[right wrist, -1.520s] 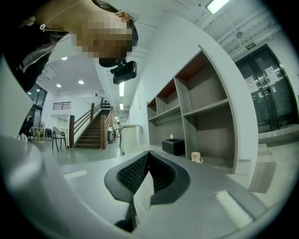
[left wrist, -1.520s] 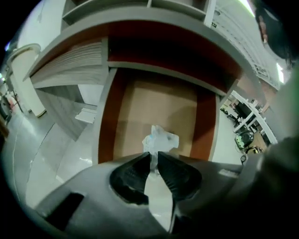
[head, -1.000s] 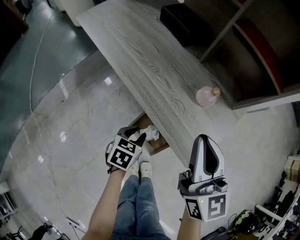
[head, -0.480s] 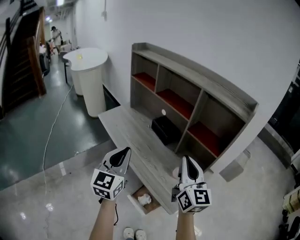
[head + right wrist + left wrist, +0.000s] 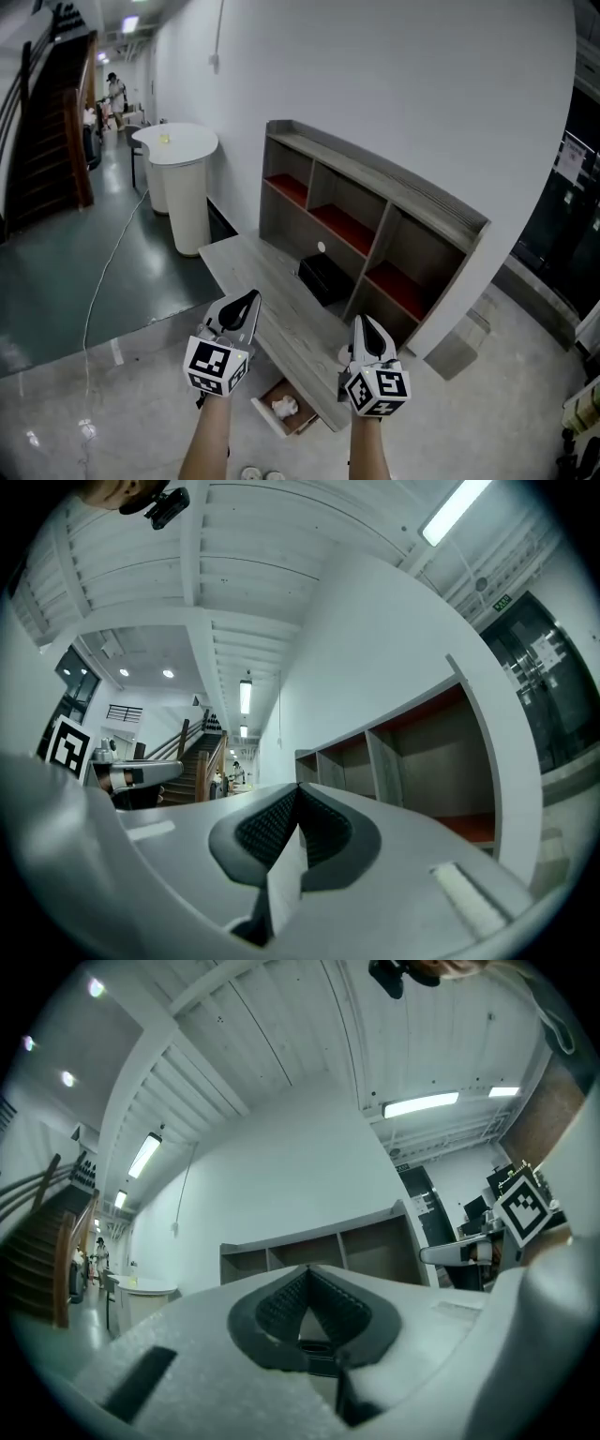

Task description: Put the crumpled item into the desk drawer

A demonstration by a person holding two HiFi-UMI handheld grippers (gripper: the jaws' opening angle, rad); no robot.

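Observation:
The crumpled white item (image 5: 284,407) lies inside the open desk drawer (image 5: 267,419), low under the grey desk top (image 5: 246,267). My left gripper (image 5: 247,301) is held up above and to the left of the drawer, its jaws shut with nothing between them. In the left gripper view the gripper (image 5: 307,1270) points at the shelf unit (image 5: 319,1252). My right gripper (image 5: 362,324) hovers over the desk's near end, also shut and empty. In the right gripper view its tips (image 5: 296,790) meet in front of the shelves (image 5: 403,757).
A shelf unit (image 5: 375,220) with red-floored compartments stands on the desk against the white wall. A black box (image 5: 325,276) sits on the desk. A white round stand (image 5: 183,173) is at the left, with a staircase (image 5: 47,122) and a distant person (image 5: 114,89) beyond.
The left gripper was down at the drawer with the white item at its tips; the item now lies in the drawer. Both grippers have risen, and the head view has swung up towards the wall.

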